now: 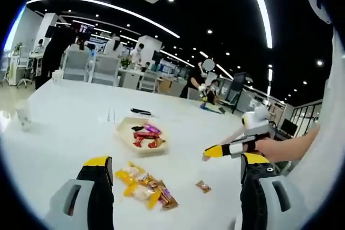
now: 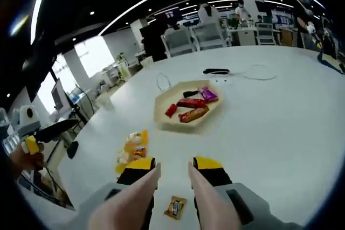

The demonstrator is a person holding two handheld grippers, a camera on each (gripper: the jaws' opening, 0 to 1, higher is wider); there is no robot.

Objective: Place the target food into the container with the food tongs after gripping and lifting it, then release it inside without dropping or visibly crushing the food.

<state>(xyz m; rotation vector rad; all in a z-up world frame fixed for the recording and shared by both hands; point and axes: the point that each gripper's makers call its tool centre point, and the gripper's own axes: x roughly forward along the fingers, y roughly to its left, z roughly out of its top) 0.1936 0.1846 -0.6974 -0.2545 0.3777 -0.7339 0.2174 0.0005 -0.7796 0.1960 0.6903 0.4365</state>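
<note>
No text can be read (the snack wrappers (image 2: 187, 109) blur).

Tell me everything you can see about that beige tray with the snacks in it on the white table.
The shallow beige tray has angled corners and a low raised rim, and looks like paper or pulp. It lies flat on the white table, beyond the scattered yellow wrappers. Inside are several wrapped snack bars: red, orange, purple and one dark. In the left gripper view the same tray sits ahead, between the jaws. Neither gripper touches it.
</note>
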